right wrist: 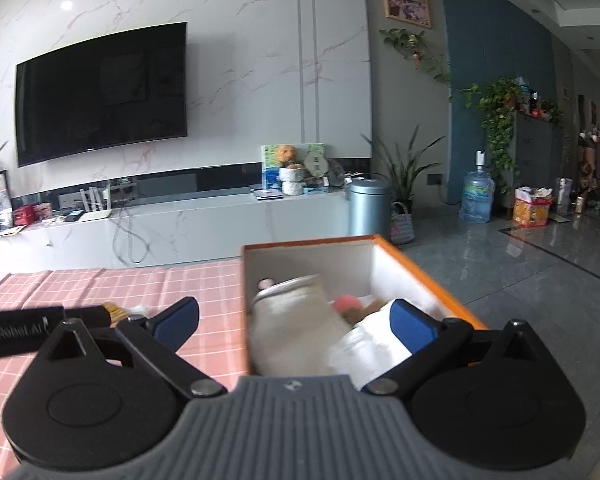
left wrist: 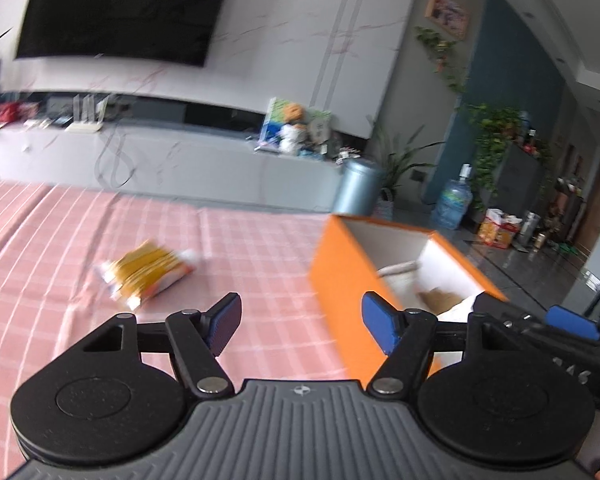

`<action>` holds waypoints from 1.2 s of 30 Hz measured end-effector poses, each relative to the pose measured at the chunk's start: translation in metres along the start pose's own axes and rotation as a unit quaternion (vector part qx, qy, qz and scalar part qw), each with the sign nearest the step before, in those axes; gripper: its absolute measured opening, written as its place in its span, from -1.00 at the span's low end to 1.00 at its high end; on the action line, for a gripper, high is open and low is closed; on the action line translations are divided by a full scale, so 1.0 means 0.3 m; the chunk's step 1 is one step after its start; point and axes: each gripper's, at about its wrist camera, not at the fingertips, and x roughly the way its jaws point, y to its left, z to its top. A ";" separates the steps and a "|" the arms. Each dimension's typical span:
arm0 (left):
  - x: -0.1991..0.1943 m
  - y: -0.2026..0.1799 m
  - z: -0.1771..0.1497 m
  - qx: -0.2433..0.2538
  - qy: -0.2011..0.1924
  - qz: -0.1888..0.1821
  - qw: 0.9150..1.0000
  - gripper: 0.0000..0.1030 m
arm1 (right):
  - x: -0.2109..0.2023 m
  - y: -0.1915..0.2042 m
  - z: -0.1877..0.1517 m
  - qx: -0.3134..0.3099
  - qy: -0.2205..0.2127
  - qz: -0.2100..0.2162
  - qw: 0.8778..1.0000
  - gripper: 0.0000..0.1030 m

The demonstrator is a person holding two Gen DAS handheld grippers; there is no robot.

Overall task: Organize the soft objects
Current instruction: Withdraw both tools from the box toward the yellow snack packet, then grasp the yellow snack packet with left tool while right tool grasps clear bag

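- Pink checked cloth [left wrist: 100, 240] covers the worktop in both views; a living-room wall with one dark television [right wrist: 100, 92] stands behind it.
- Left gripper [left wrist: 300, 326]: two blue-padded fingers [left wrist: 224, 326] spread wide, nothing between them. The pads touch no object; only cloth and the near corner of the box show in the gap.
- Right gripper [right wrist: 296, 326]: two blue-padded fingers [right wrist: 414, 326] spread to full width, nothing clamped. The right finger hangs over the box interior; the left finger hangs over the cloth outside the box wall.
- One orange box [right wrist: 432, 276] with a white interior sits open-topped at the right edge of the worktop.
- Box contents, blurred: one cream cloth item [right wrist: 296, 328], one white soft item [right wrist: 364, 348], and one small plush with a pink and brown part [right wrist: 350, 306]. An exact count beyond these three cannot be confirmed.
- One soft item lies outside the box: a yellow-and-white bundle [left wrist: 148, 276] on the cloth, well apart from the box and ahead-left of the left gripper. Its type cannot be determined owing to blur.
- Background: one grey cylindrical bin [right wrist: 370, 208], one water bottle [right wrist: 476, 196] on the floor, and one low media console [right wrist: 160, 224] under the television.
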 end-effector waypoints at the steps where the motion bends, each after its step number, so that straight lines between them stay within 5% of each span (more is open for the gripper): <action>1: -0.010 0.029 -0.015 -0.007 0.004 0.007 1.000 0.55 | -0.002 0.018 -0.011 -0.001 -0.001 0.005 1.000 0.93; 6: -0.034 0.139 -0.067 -0.027 0.011 0.047 0.998 0.47 | -0.004 0.121 -0.062 -0.003 -0.020 0.032 0.999 0.93; 10: -0.051 0.215 -0.092 -0.023 0.004 0.086 0.996 0.17 | 0.006 0.208 -0.084 -0.014 -0.016 0.064 0.998 0.93; 20: -0.033 0.380 -0.118 -0.062 0.027 0.109 0.992 0.16 | 0.109 0.377 -0.159 -0.076 0.031 0.082 0.993 0.86; 27: -0.008 0.457 -0.132 -0.073 0.035 0.094 0.992 0.18 | 0.221 0.443 -0.201 -0.097 0.069 0.108 0.987 0.63; 36: 0.035 0.552 -0.121 -0.100 0.027 0.099 0.990 0.55 | 0.364 0.534 -0.208 -0.114 0.099 0.122 0.981 0.51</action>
